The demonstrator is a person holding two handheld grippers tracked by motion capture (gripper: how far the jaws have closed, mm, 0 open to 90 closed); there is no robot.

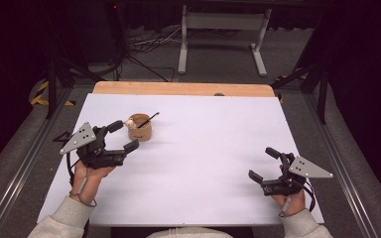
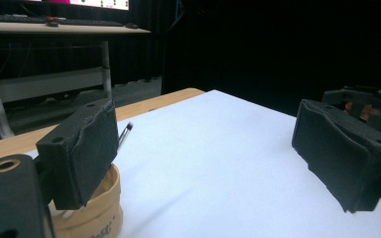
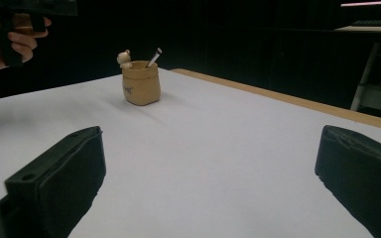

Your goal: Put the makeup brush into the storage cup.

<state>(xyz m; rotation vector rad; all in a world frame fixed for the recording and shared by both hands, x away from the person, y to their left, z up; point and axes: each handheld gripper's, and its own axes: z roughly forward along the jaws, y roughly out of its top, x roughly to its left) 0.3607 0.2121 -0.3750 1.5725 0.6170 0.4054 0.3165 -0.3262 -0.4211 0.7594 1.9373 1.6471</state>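
Pen holder (image 1: 140, 127), high view: a small tan cup of wood-like finish, round in plan, standing upright on the white sheet (image 1: 203, 148) toward the far left of the table. A thin dark pen (image 1: 149, 119) leans out of its mouth, and a pale rounded figure (image 1: 129, 122) sits on its rim; the figure's detail is too small to make out. The left gripper (image 1: 127, 135), black with a grey three-cornered plate, lies just beside the holder with its jaws spread; the far jaw comes close to the figure. The right gripper (image 1: 263, 166) rests well apart near the right edge of the sheet, jaws likewise spread. A bare wooden strip (image 1: 183, 89) of the tabletop shows beyond the sheet.

Left gripper view: the two black jaws carry flat, matte, slightly rough pads and stand wide apart. The left jaw overlaps the holder (image 2: 96, 210), hiding most of it; the frame edge cuts off its base. Only the pen tip (image 2: 127, 130) clears the jaw. Contact between jaw and holder cannot be determined.

Right gripper view: the jaws stand wide apart with nothing between them. The holder (image 3: 140, 83) appears sack-shaped with a soft-cornered body and a small dark mark on its front, illegible. The person's left hand (image 3: 10, 42) is cut off at the upper left corner.
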